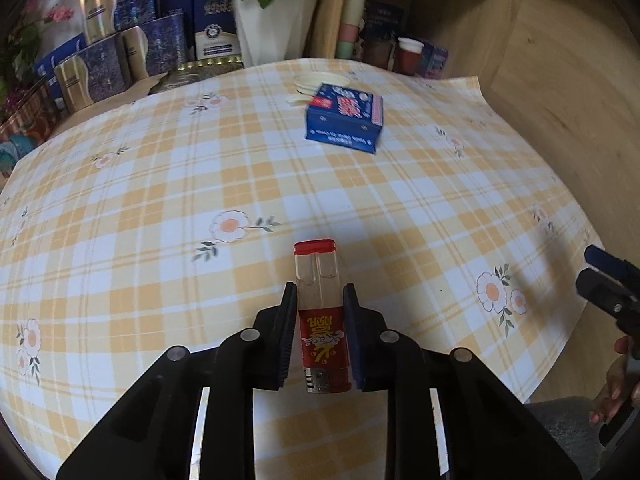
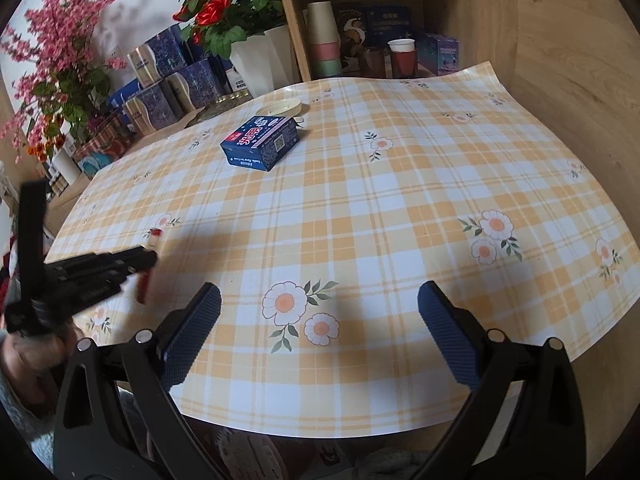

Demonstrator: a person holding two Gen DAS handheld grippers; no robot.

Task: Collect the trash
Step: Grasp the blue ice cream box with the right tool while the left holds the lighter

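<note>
Above the checked tablecloth (image 1: 360,200), the left hand-held gripper (image 1: 318,300) clenches a lighter (image 1: 320,320), its label blurred; the right hand-held gripper (image 2: 320,300) gapes.

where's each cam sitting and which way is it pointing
Left wrist: rides on the left gripper, looking forward and down its fingers across the yellow plaid floral tablecloth; its pads clamp a red and clear plastic lighter; the right gripper's tip and a hand show at right.
Right wrist: rides on the open right gripper, facing the same cloth; the left gripper shows at left.
Shared: the lighter, the blue cardboard box, the white potted plant.
</note>
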